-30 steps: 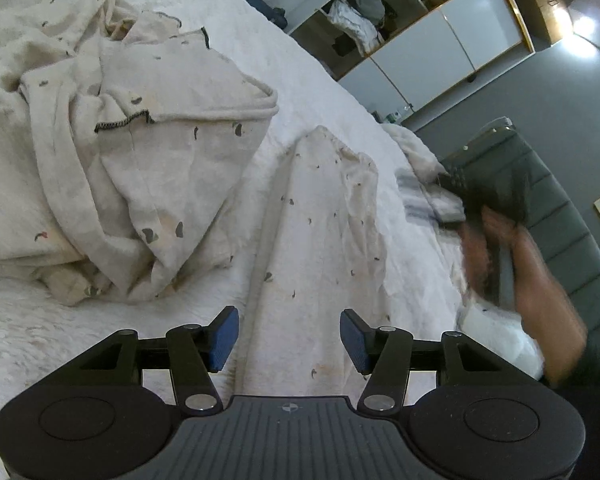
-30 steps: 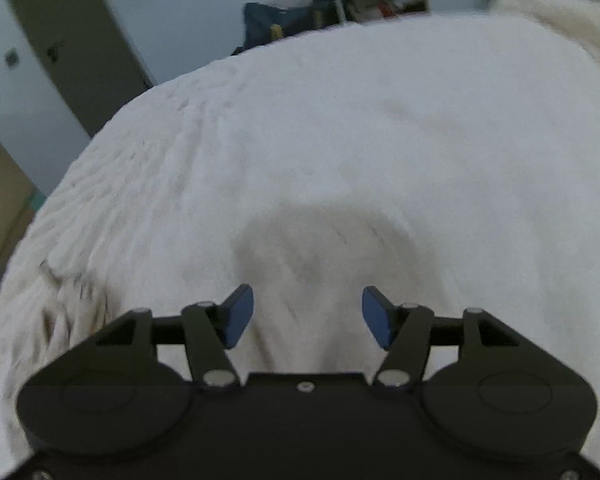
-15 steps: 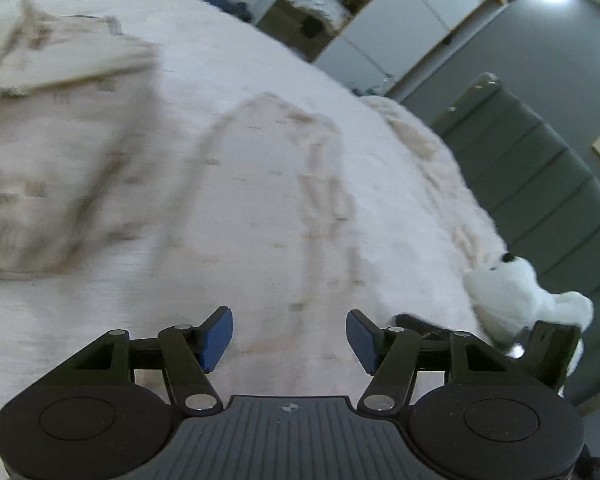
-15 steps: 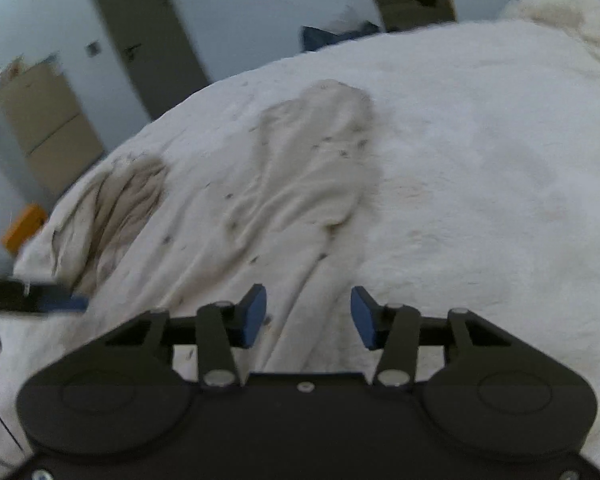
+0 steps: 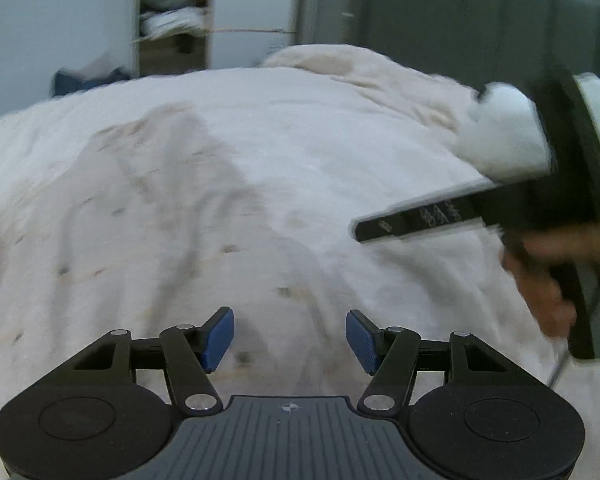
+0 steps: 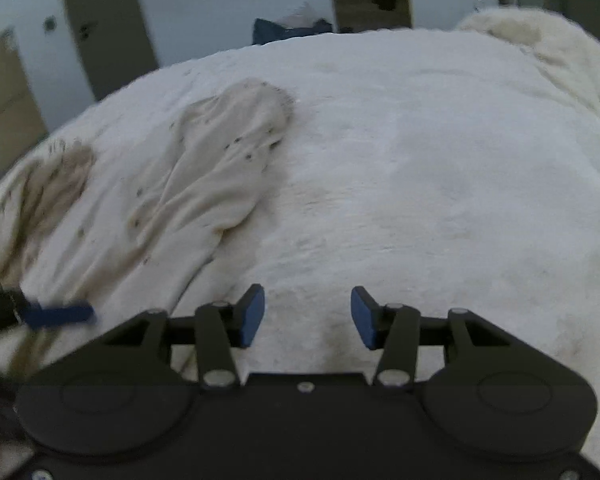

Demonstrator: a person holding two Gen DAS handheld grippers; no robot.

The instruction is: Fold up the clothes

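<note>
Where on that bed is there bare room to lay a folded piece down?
The widest bare stretch of the white blanket lies right of the spotted cream garment, reaching to the rumpled cream throw at the far corner. The left side is crowded with the garment and more crumpled cloth.

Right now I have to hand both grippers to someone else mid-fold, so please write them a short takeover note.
Left gripper: open, empty, over the speckled cream garment.
Right gripper: open, empty, over the bare white fluffy bedcover; the garment lies to its left.
Garment is spread out lengthwise and wrinkled; another crumpled cream piece lies farther left.
Done: no fold visible.
Left: grasp an edge, then fold.
</note>
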